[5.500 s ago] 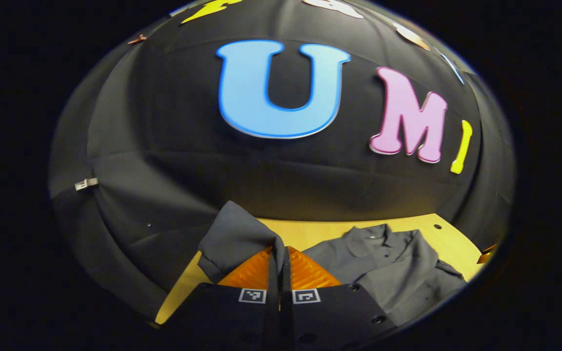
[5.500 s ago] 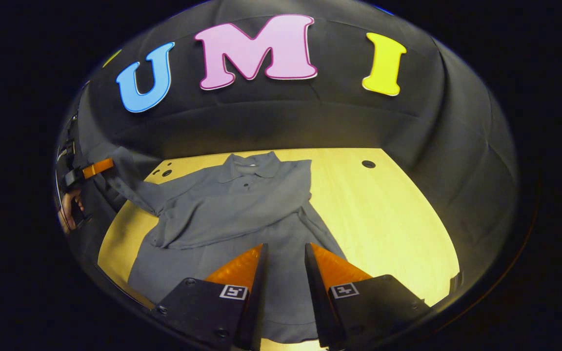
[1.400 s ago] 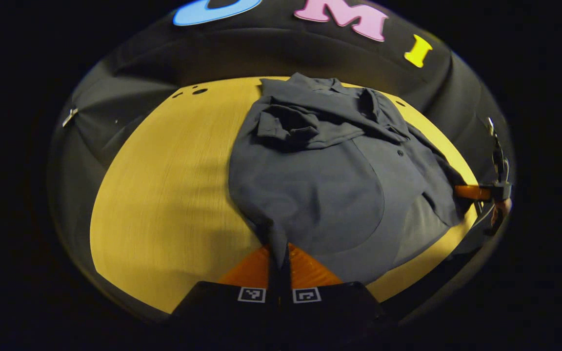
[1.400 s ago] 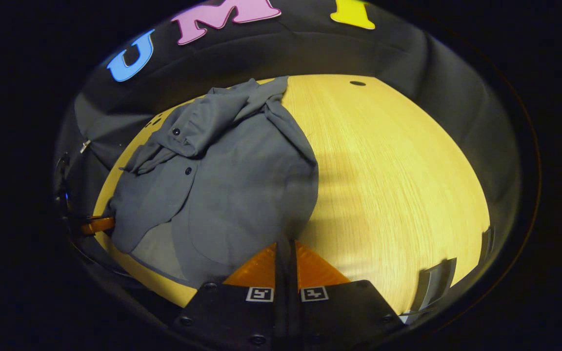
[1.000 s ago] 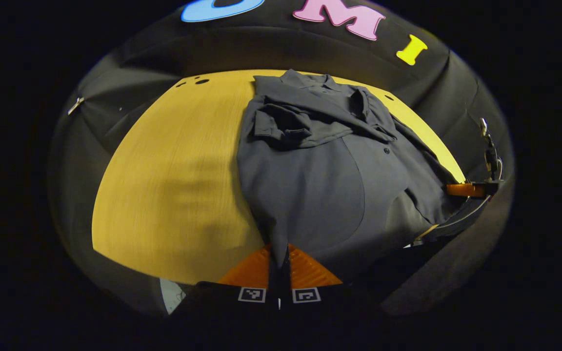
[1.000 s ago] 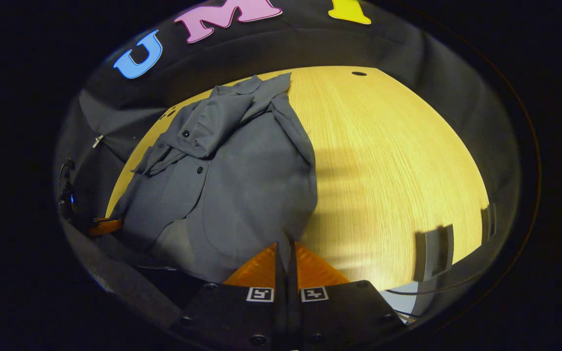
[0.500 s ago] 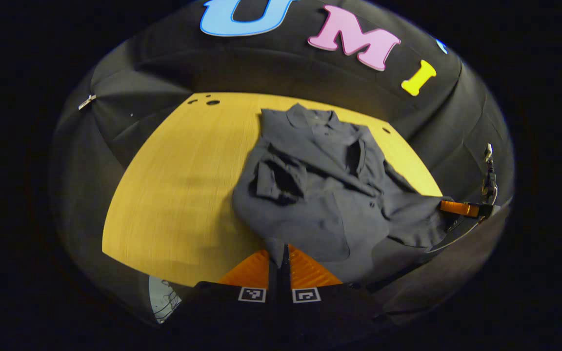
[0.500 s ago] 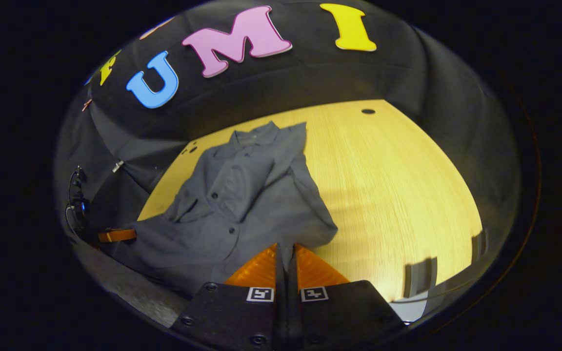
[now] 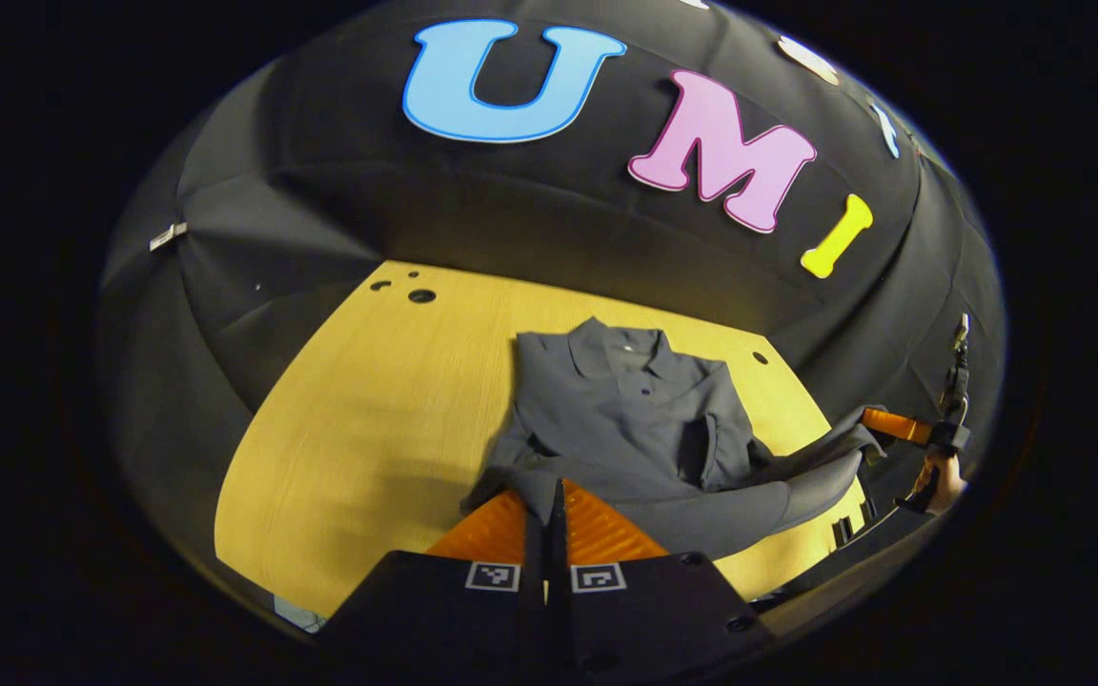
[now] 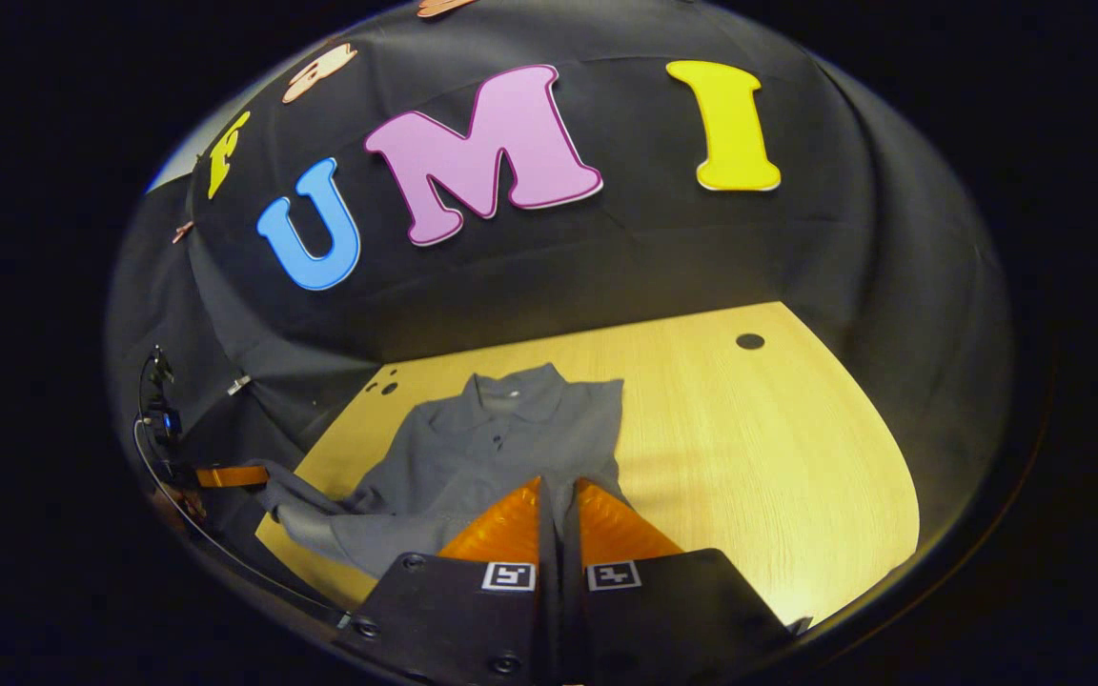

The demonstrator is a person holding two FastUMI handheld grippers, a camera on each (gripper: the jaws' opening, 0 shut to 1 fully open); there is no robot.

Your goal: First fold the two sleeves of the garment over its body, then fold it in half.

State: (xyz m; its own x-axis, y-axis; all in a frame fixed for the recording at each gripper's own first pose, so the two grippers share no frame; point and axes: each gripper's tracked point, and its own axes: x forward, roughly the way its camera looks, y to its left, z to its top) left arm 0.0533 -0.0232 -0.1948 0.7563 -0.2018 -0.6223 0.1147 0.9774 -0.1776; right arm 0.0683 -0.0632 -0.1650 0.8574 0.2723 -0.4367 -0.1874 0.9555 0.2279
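Both jaws are pinching the hem: left gripper (image 9: 546, 495), right gripper (image 10: 559, 495). Grey garment (image 9: 635, 419), lying mid-frame on the table (image 9: 368, 419), is sagging softly; gripping hem corners seems best.

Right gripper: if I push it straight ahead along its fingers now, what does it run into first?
Probably the grey shirt itself. The right gripper, shut on the hem, points up the shirt's body toward the collar, with the wooden table beneath and the booth wall beyond. Height above the cloth is hard to judge.
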